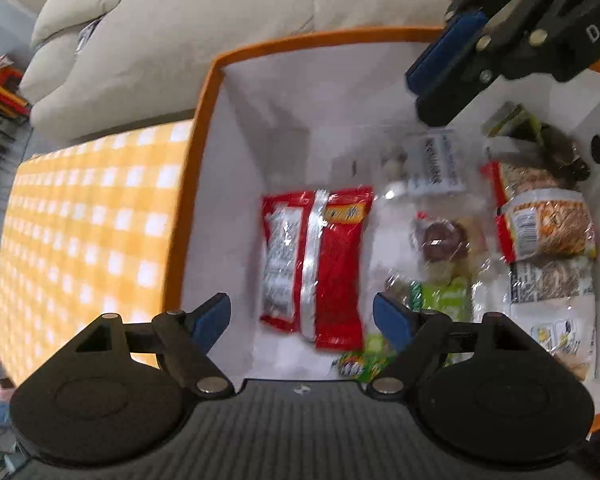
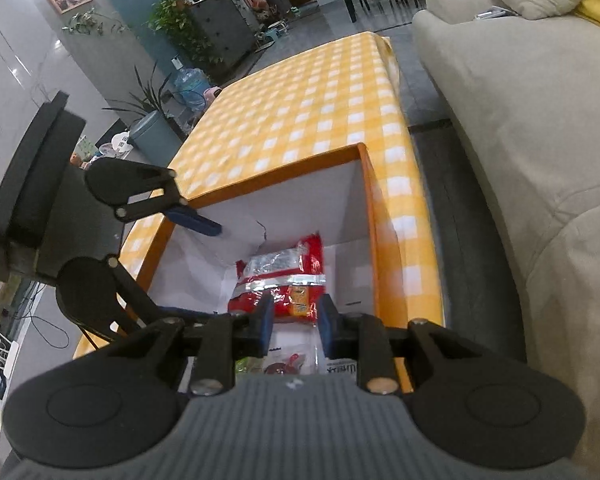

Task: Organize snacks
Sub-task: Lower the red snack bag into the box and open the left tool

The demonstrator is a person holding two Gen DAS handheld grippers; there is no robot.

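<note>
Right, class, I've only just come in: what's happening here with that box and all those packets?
A person with a gripper in each hand is sorting snacks into an orange-rimmed box on a yellow checked tablecloth. The left gripper hangs wide open and empty over a red packet lying flat on the box floor. More packets lie packed along the other side. The right gripper, jaws only narrowly apart, hovers over the box; nothing is plainly held in it.
</note>
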